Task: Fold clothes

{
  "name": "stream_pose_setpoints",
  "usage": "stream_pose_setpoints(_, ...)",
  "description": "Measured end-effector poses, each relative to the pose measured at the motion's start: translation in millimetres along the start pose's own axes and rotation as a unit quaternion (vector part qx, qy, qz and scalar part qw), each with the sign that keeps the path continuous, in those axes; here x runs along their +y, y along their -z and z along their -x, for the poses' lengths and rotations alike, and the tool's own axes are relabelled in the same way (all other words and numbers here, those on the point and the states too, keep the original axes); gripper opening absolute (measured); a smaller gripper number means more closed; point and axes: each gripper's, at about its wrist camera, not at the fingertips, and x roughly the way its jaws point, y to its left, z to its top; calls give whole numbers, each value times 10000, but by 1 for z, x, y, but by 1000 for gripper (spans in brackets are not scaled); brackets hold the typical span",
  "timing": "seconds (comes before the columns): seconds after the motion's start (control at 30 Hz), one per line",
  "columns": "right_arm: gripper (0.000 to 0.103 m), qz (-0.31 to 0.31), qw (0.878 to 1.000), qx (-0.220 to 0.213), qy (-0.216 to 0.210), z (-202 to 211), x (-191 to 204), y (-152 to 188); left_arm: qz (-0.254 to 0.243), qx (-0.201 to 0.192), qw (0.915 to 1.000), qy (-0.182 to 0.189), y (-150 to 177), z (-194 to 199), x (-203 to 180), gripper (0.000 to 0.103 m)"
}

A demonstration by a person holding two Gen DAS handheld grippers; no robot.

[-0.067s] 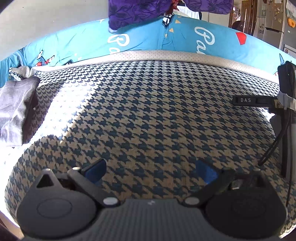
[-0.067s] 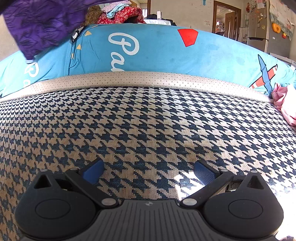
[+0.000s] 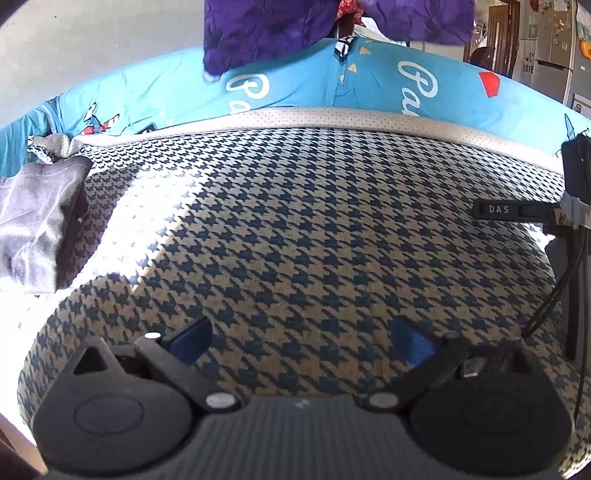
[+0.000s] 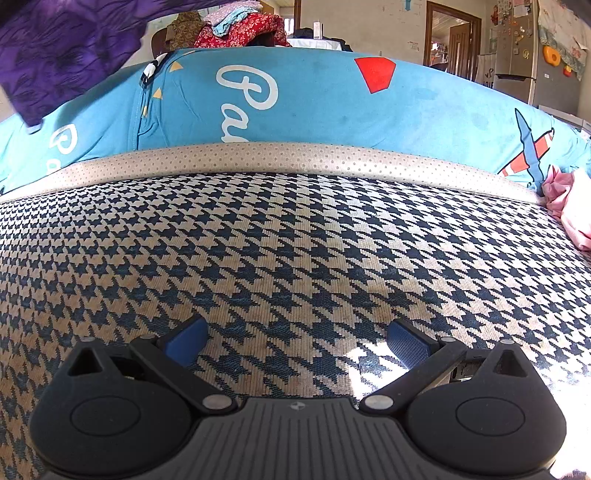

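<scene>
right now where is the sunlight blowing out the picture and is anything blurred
Left wrist view: sun washes out the houndstooth cover beside the grey garment; the purple garment at the top edge is soft. Right wrist view: a small glare patch lies near the right claw; fisheye bows the blue cushion.

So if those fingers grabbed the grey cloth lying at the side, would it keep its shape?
Probably not. The grey cloth lies creased and slumped, so it would likely droop. It looks thin, so probably light. Its sheen hints it may slip.
</scene>
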Motion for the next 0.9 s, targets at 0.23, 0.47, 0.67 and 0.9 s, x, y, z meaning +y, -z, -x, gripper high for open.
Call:
stream_pose_setpoints(0.23,103,1,10000,2,0,0,-1,0,385,-163,9989,206,-30,26,48,103)
stream_pose_setpoints(0.47,103,5,10000,3,2,0,-1,0,607,-445,9971,-133,-22,42,53,103)
stream_pose_setpoints(0.67,103,0,10000,3,-5,-1,-3,0,714,-585,9954,-264,-27,50,69,103)
stream_pose_setpoints(0.9,103,6,10000,3,-1,1,-2,1,783,-588,9947,-321,-26,55,77,103)
